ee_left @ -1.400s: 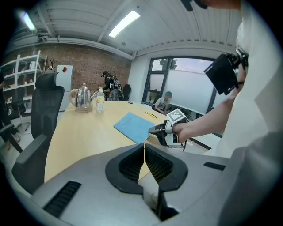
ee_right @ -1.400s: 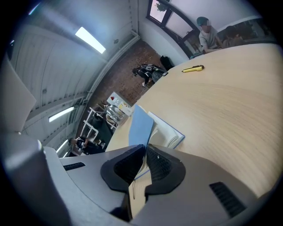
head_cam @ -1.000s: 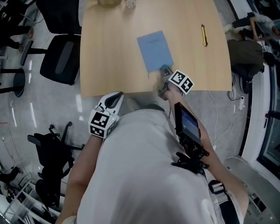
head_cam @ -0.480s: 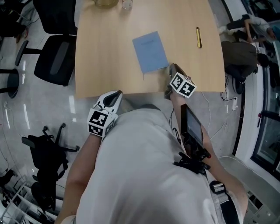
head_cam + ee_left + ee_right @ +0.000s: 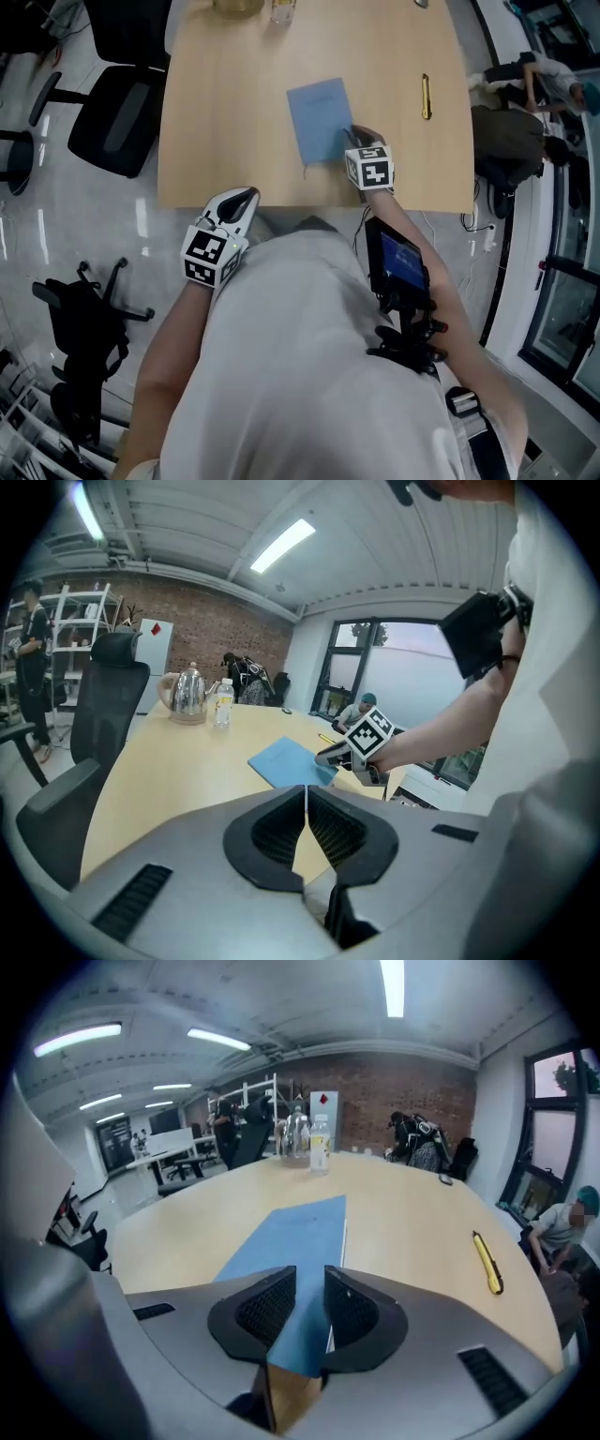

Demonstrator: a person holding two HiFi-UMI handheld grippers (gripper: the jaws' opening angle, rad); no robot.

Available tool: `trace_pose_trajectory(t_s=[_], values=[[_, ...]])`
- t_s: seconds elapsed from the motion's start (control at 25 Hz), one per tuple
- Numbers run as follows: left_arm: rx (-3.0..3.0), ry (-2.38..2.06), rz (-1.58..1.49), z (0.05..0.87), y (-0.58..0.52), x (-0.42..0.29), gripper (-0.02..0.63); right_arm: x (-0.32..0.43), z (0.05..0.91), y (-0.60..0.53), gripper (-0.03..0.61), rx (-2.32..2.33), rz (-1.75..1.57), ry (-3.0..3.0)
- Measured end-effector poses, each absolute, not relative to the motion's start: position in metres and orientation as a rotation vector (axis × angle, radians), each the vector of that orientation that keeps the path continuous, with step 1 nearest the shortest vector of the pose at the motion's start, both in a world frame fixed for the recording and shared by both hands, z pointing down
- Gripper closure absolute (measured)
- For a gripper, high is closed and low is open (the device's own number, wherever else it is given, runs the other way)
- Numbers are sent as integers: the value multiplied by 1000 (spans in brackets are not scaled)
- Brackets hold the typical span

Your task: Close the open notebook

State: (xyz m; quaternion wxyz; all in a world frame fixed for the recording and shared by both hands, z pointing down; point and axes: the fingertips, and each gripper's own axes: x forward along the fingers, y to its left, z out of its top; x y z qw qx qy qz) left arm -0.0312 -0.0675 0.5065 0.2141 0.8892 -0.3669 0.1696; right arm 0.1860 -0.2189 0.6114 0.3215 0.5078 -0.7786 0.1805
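A blue notebook (image 5: pixel 319 117) lies flat on the wooden table (image 5: pixel 225 112), cover up, near the front edge. My right gripper (image 5: pixel 354 137) rests at its near right corner. In the right gripper view the notebook (image 5: pixel 292 1237) runs away from the right gripper (image 5: pixel 309 1283), whose jaws stand a little apart over the near corner, so it is open. My left gripper (image 5: pixel 246 196) hangs off the table's front edge, close to the person's body. From the left gripper (image 5: pixel 307 794), shut and empty, the notebook (image 5: pixel 286 761) shows beyond its tips.
A yellow pen-like tool (image 5: pixel 426 96) lies to the right of the notebook. A metal kettle (image 5: pixel 187 694) and a water bottle (image 5: pixel 223 703) stand at the far end of the table. A black office chair (image 5: pixel 112 122) is at the table's left.
The right gripper pulled off to the right of the notebook, then came back to its near right corner. The notebook stays flat. The left gripper has hardly moved.
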Motion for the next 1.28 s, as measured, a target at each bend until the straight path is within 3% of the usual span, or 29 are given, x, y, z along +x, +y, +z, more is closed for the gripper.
trace_pose_trajectory(t_s=[0.12, 1.28], values=[[2435, -1083, 471, 503, -75, -34, 601, 187, 640, -222, 486, 1247, 537, -2001], [2317, -1330, 435, 488, -81, -17, 601, 186, 663, -227, 488, 1125, 845, -2103]])
